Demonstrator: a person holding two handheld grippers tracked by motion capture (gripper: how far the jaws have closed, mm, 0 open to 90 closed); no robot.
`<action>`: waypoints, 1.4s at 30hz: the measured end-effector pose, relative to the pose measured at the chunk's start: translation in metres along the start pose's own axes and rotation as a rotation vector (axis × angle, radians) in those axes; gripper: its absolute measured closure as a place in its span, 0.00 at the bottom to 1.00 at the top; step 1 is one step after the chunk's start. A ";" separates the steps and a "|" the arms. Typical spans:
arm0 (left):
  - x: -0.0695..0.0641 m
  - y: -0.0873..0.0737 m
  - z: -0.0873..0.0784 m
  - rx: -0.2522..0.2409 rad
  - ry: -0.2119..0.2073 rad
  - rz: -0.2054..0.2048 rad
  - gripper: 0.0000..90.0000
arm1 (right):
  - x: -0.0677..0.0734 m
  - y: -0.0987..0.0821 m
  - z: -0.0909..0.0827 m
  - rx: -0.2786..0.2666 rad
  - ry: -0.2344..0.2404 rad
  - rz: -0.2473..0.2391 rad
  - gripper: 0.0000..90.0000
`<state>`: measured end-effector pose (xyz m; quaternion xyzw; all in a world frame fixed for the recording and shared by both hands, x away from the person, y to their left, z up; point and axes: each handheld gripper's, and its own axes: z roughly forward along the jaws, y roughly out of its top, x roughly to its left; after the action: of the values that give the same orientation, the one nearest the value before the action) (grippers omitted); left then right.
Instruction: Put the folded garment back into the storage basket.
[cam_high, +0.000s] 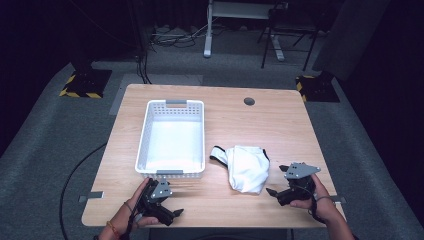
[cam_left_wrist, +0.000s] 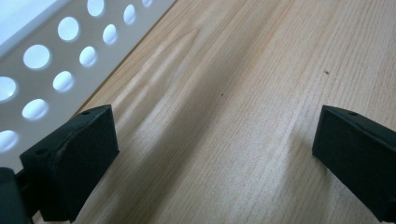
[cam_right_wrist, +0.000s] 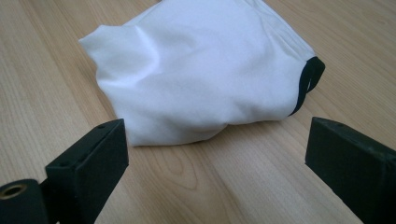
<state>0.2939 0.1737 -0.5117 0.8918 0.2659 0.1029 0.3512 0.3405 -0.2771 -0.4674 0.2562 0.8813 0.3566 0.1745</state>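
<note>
Both grippers are resting open-jawed on the desk (cam_high: 280, 125); the right gripper (cam_right_wrist: 217, 154) is facing the white cloth (cam_right_wrist: 201, 70), likely soft and light, best pinched at a fold.

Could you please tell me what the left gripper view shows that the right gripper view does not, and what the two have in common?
The left gripper view alone takes in the white plastic basket with round holes in its wall, running along the upper left beside the left gripper. The right gripper view alone takes in the crumpled white cloth with black trim, lying on the table just ahead of the right gripper. Both share the light wooden table and a pair of black jaws standing wide apart with nothing between them.
</note>
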 end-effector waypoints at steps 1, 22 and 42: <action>0.000 0.000 0.000 0.000 0.000 0.000 0.00 | 0.000 0.001 0.001 0.002 0.002 -0.002 0.07; 0.000 0.000 0.000 0.000 0.000 0.000 0.00 | -0.011 0.035 0.028 0.018 0.025 -0.055 0.06; 0.000 0.000 0.000 0.000 0.000 0.001 0.00 | -0.014 0.036 0.040 0.034 0.035 -0.076 0.06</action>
<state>0.2937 0.1739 -0.5117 0.8919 0.2657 0.1030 0.3511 0.3828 -0.2415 -0.4673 0.2189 0.8993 0.3393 0.1681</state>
